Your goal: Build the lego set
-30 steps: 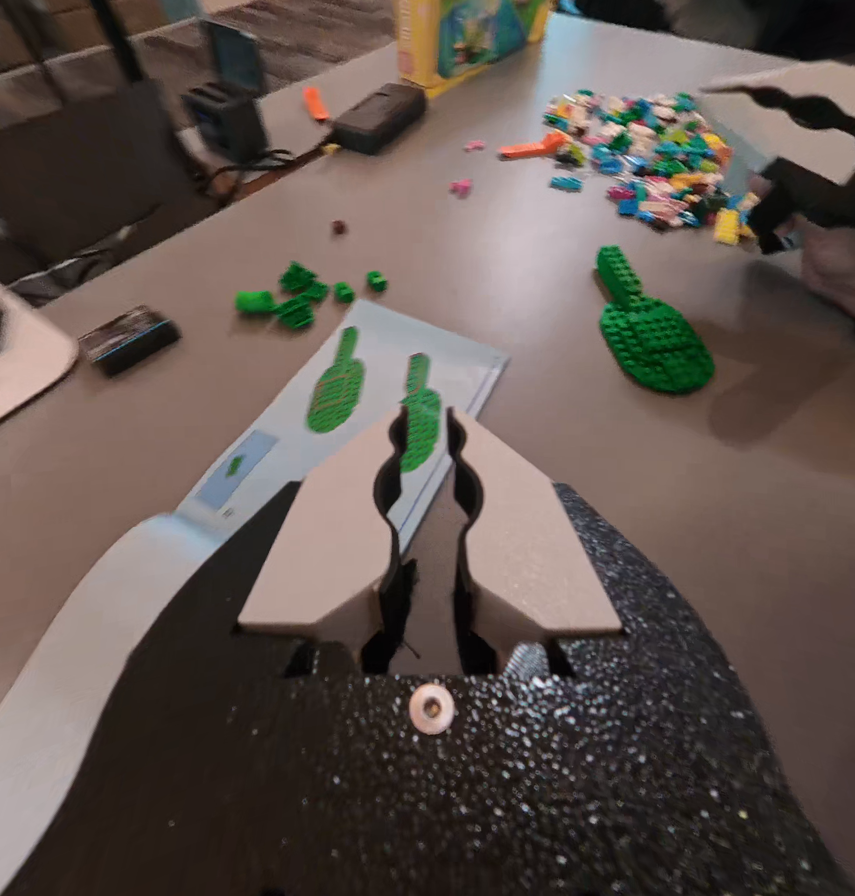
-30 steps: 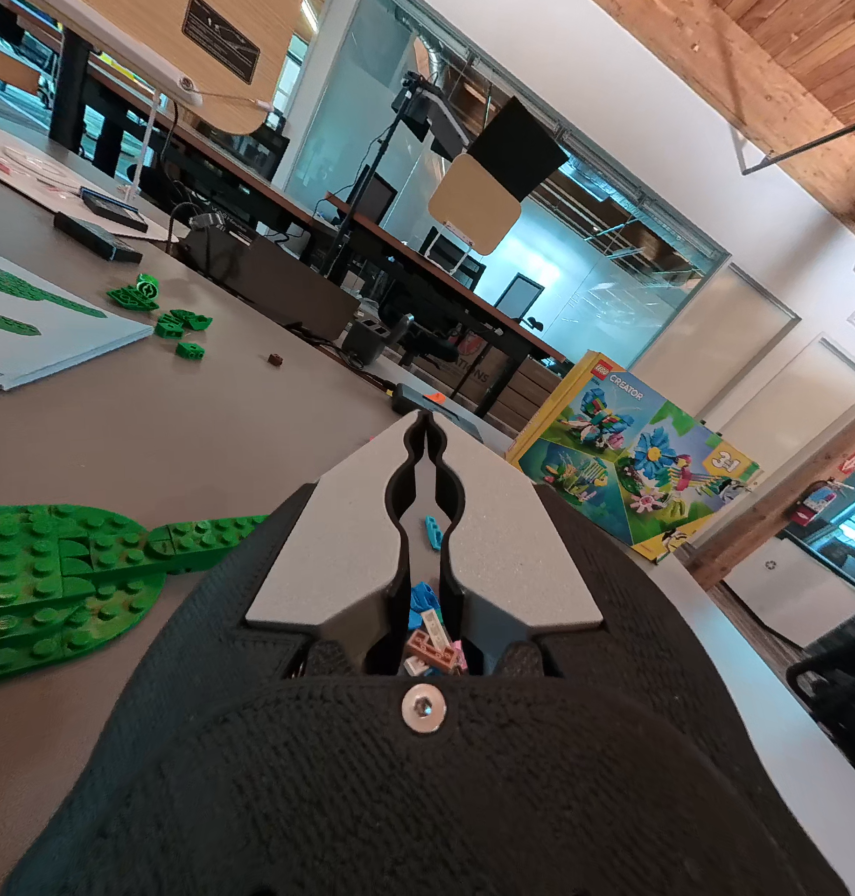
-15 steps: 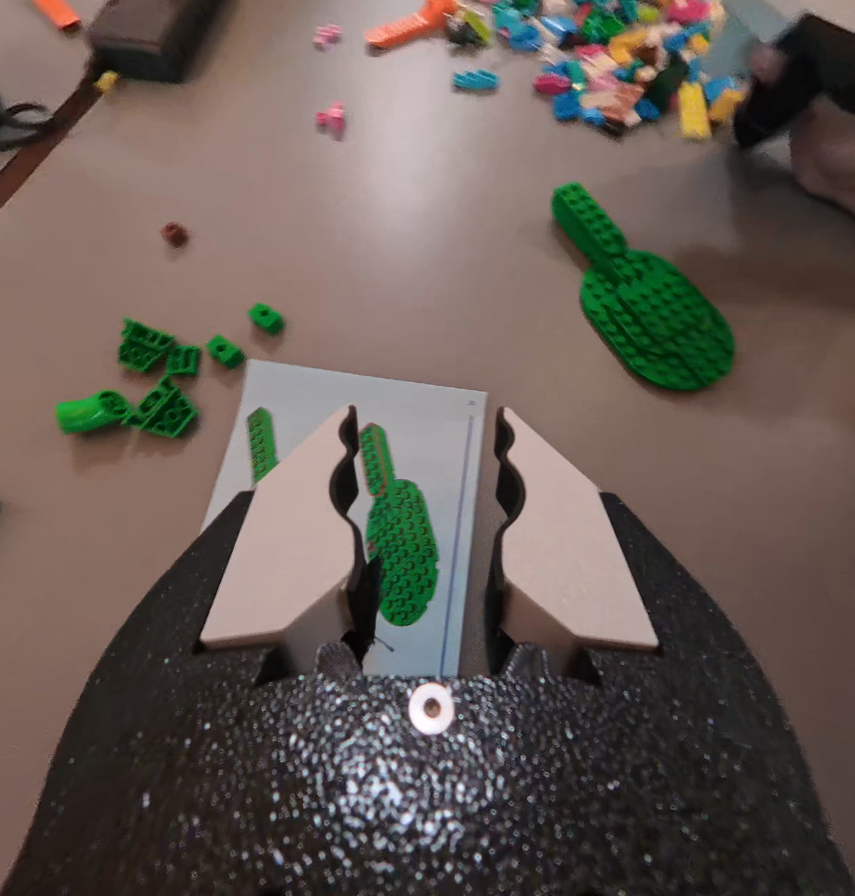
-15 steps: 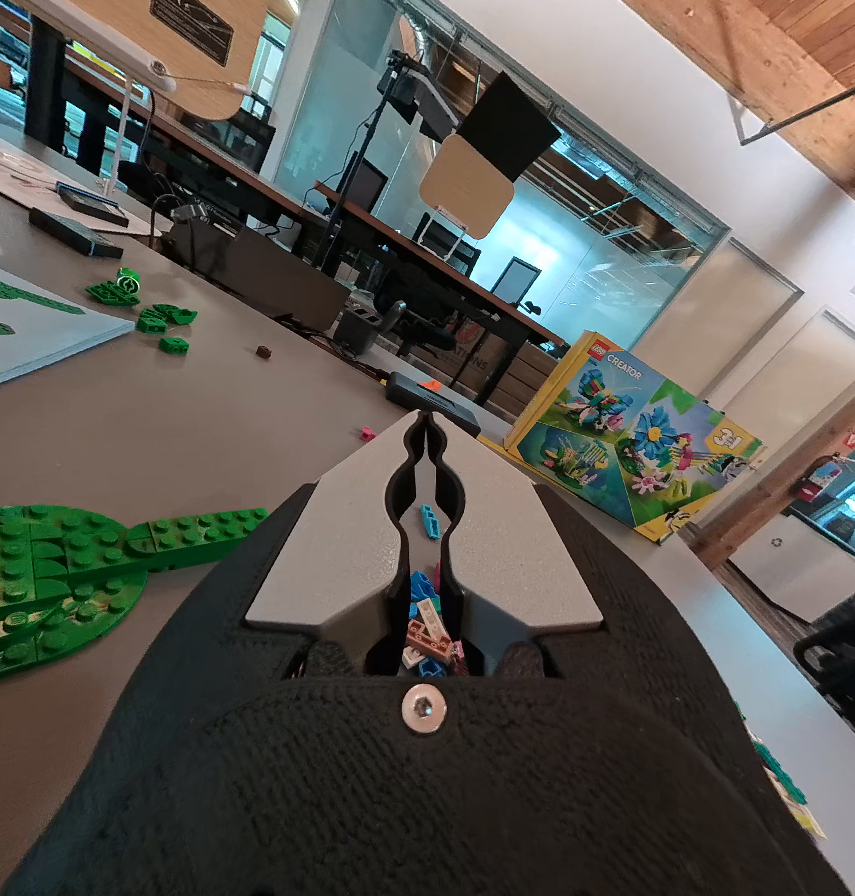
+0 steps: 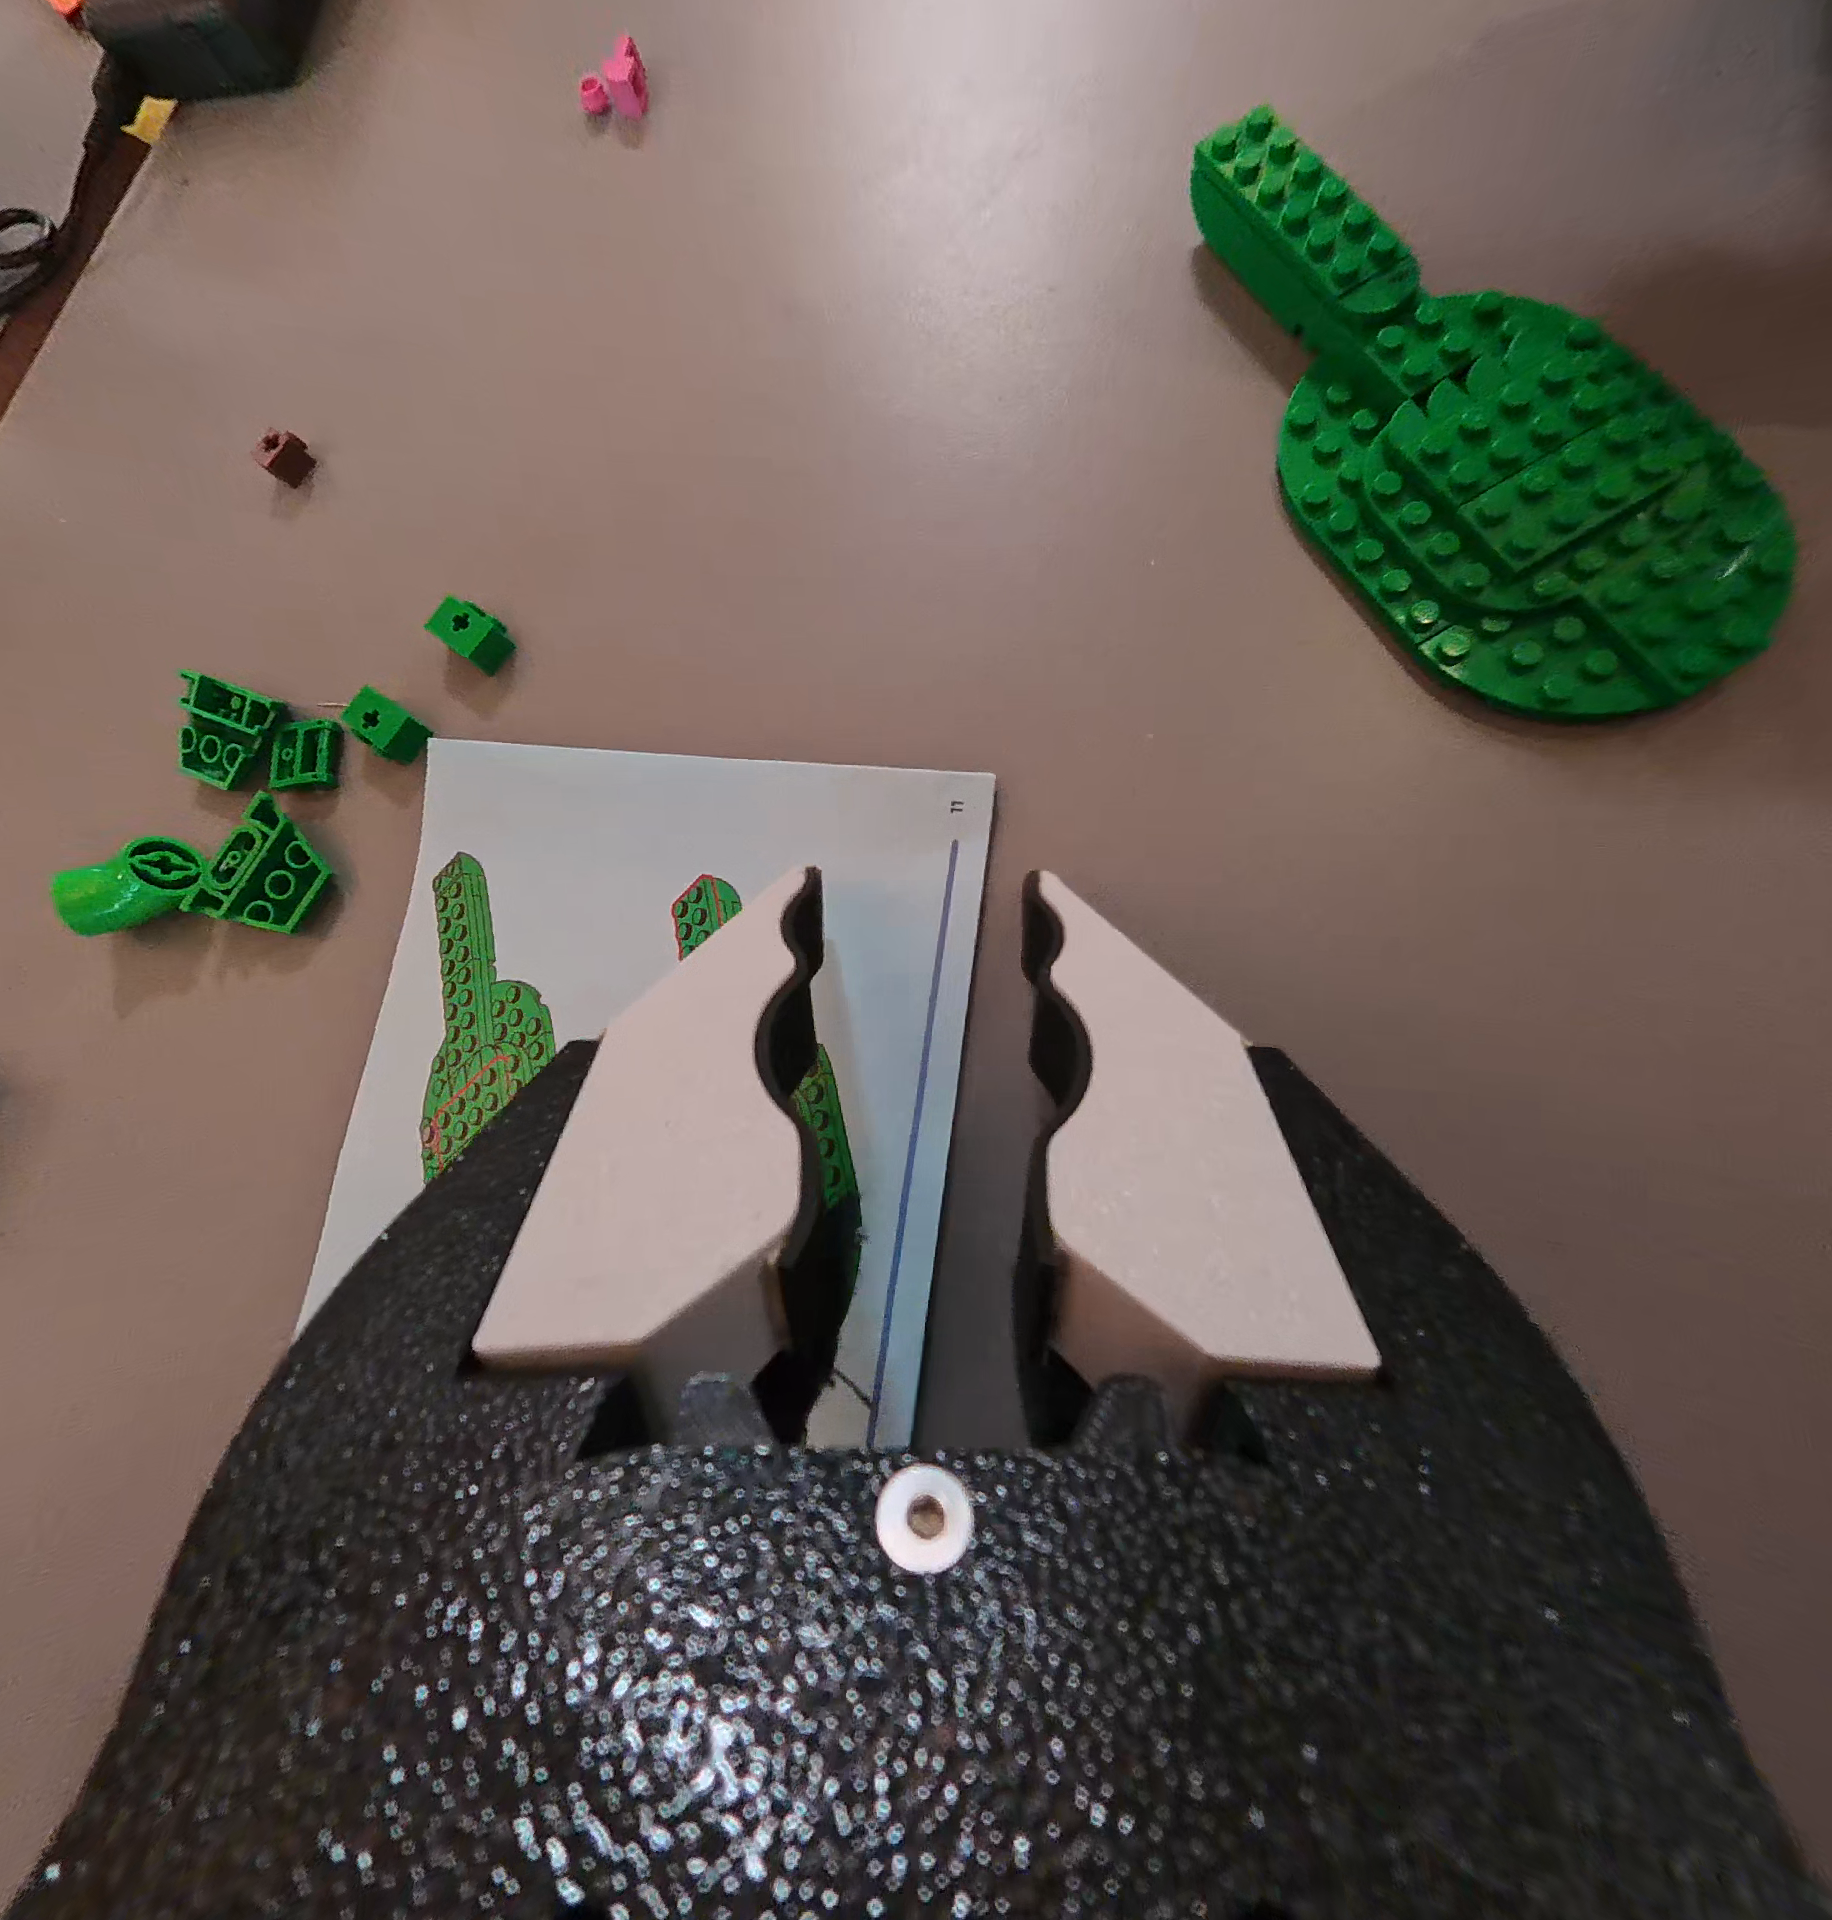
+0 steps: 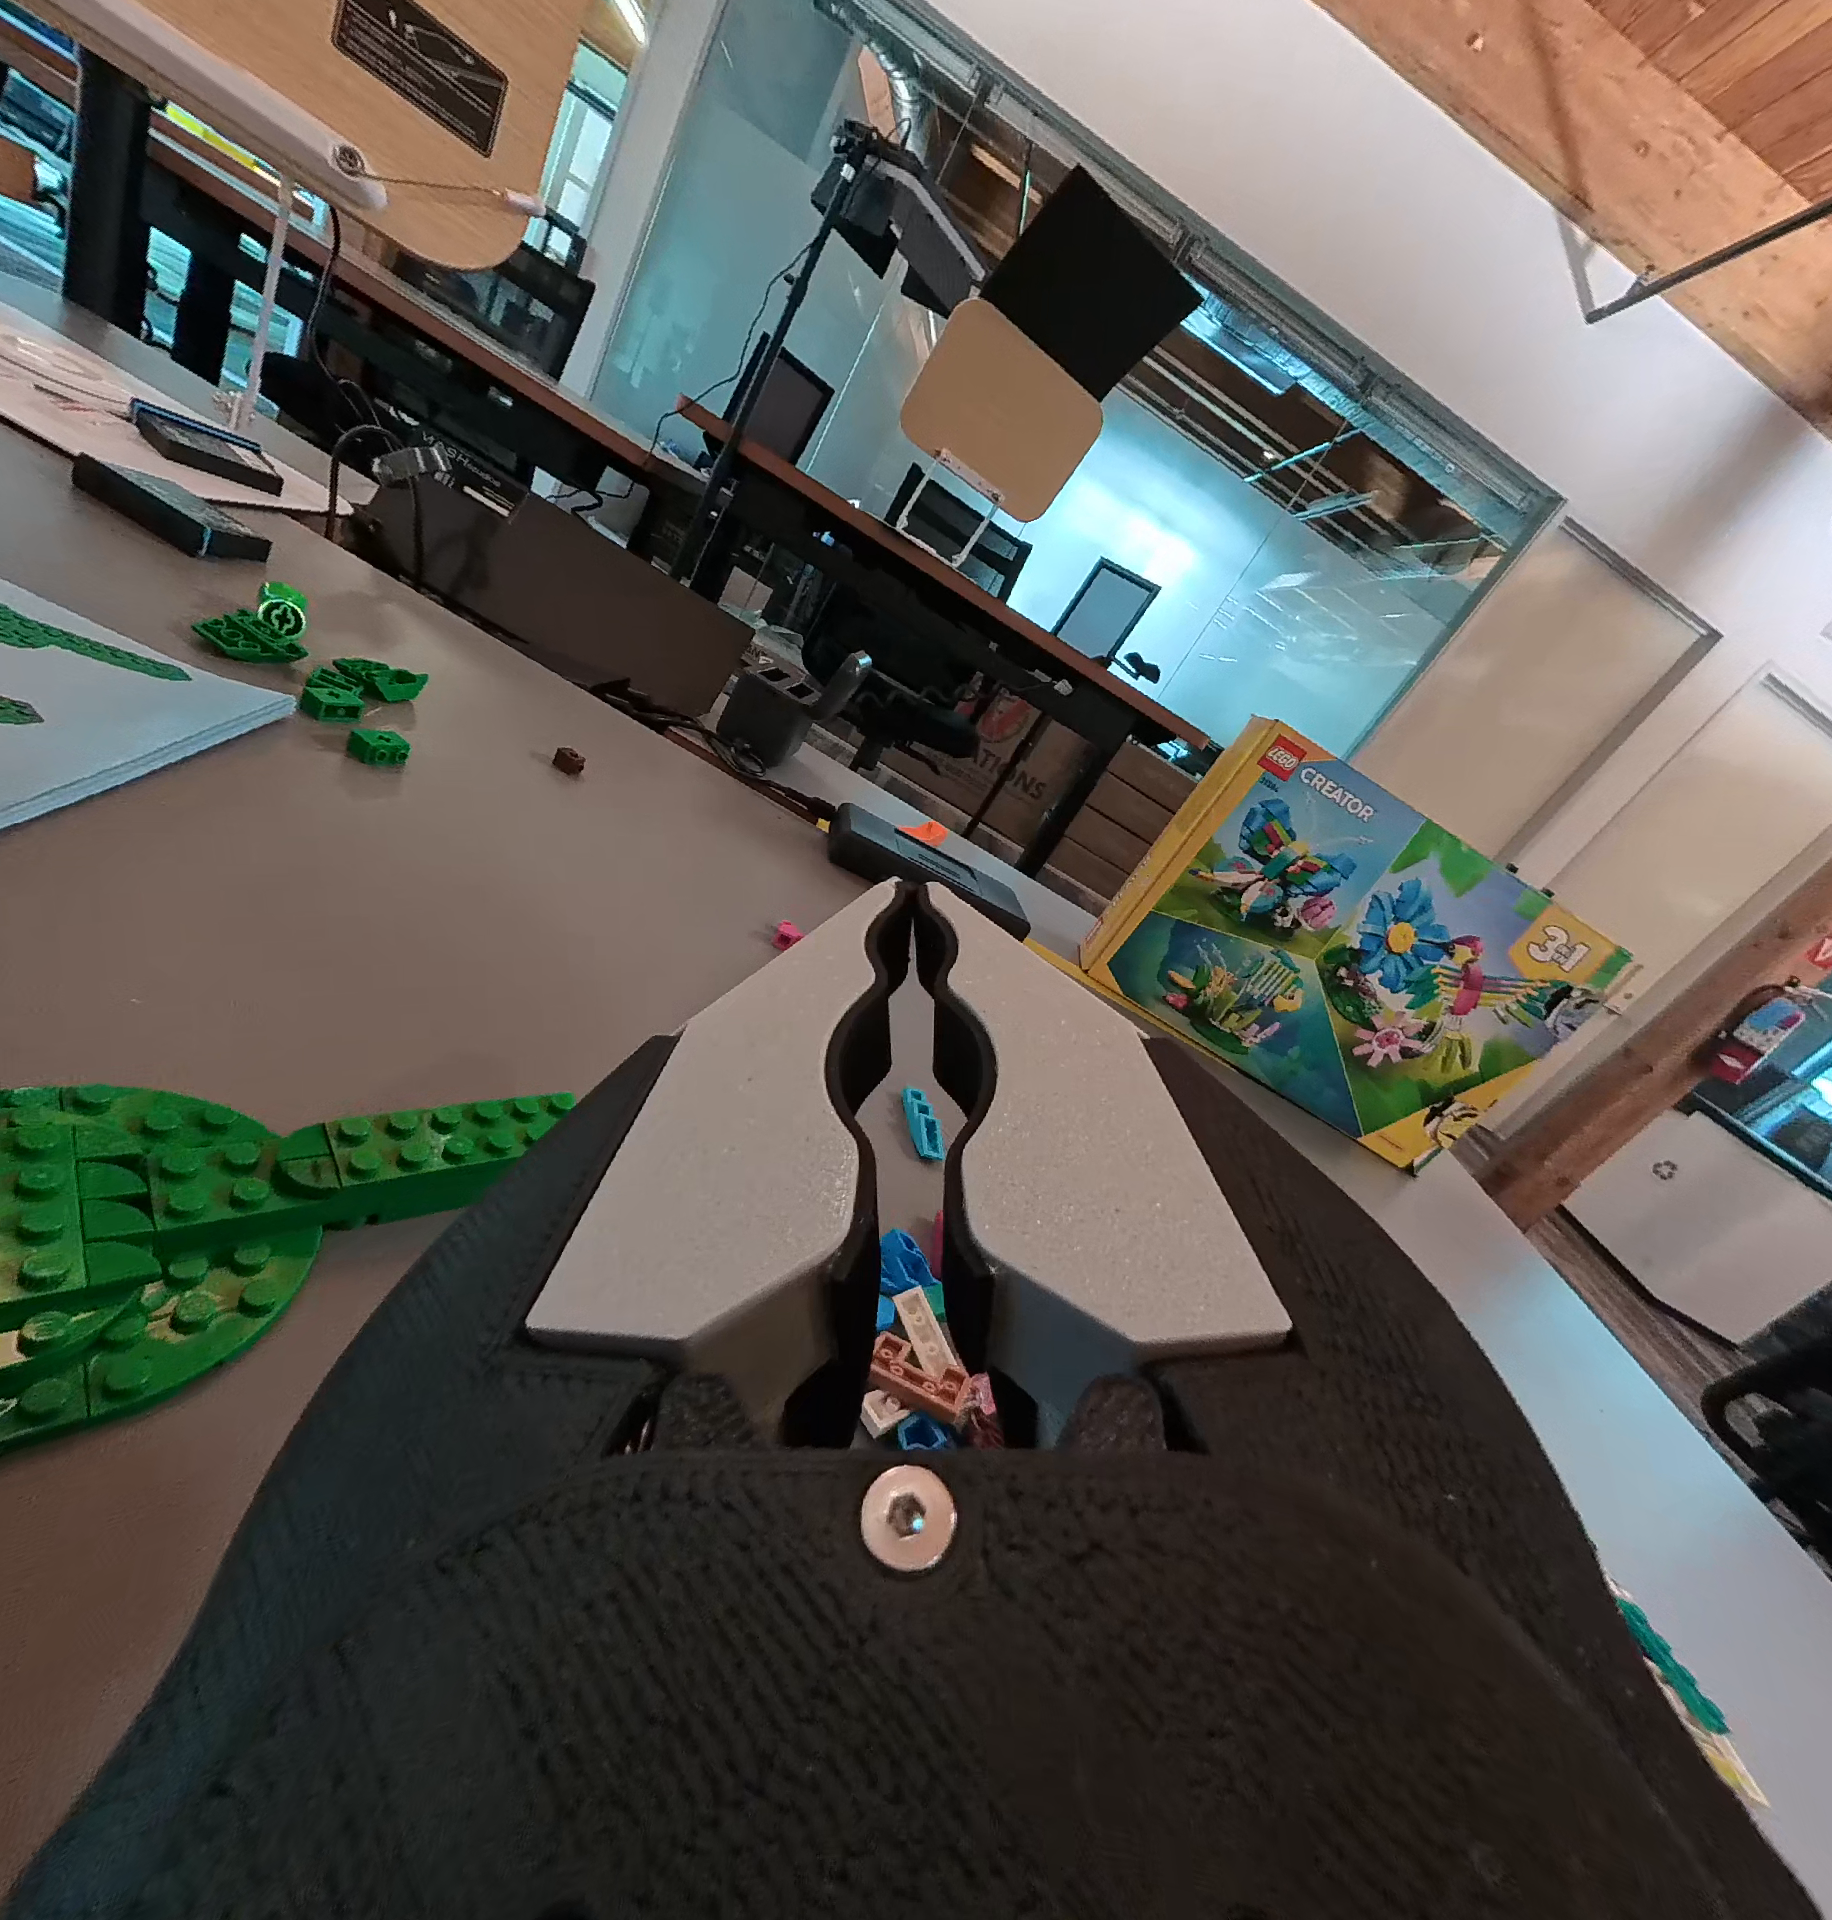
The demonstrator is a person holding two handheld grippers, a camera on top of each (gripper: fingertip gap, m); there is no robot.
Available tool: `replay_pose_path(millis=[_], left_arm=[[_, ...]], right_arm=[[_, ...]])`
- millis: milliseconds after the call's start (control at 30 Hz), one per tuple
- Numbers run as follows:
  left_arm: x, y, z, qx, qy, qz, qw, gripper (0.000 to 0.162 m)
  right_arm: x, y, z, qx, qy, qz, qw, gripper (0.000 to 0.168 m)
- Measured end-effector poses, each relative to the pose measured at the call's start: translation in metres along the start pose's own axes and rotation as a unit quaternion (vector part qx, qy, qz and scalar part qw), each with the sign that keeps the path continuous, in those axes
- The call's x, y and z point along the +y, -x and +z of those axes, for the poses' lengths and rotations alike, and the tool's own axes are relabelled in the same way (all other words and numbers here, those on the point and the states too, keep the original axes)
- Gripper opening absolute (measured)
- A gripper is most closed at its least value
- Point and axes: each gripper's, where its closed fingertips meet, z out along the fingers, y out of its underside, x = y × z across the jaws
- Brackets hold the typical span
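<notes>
Your left gripper (image 5: 922, 914) fingers spread over the pale-blue paper instruction booklet (image 5: 683, 831); right gripper (image 6: 910, 902) fingers pressed together, empty, above the grey counter (image 6: 372, 935).

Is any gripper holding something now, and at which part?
Nothing is held. The left gripper is open above the booklet; the right gripper is shut on nothing.

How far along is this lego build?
Early on. Done: one flat green leaf lies assembled on the table. In hand: nothing; the left claw hangs open over the booklet, the right claw is shut and empty. Left: loose green pieces and the coloured pile remain unused.
</notes>
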Motion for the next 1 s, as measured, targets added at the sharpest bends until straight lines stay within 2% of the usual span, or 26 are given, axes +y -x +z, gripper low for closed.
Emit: replay_pose_path(millis=[133,233,433,567,1000], left_arm=[[0.001,-0.001,0.001,0.010,-0.008,-0.015,1.000,0.030],[0.002,-0.003,0.001,0.027,-0.016,-0.036,0.999,0.014],[0.001,-0.004,0.001,0.052,-0.041,-0.081,0.995,0.011],[-0.004,-0.001,-0.004,0.083,-0.080,-0.134,0.984,0.000],[-0.009,0.004,-0.016,0.187,-0.123,-0.270,0.937,0.000]], right_arm=[[-0.001,0.001,-0.001,-0.001,-0.001,-0.003,1.000,0.000],[-0.001,0.000,-0.001,0.000,-0.001,-0.003,1.000,0.000],[0.000,-0.002,-0.002,0.003,0.001,-0.001,1.000,0.000],[0.000,-0.002,-0.003,0.003,0.002,-0.002,1.000,0.000],[0.001,-0.004,-0.004,0.003,0.006,-0.002,1.000,0.000]])
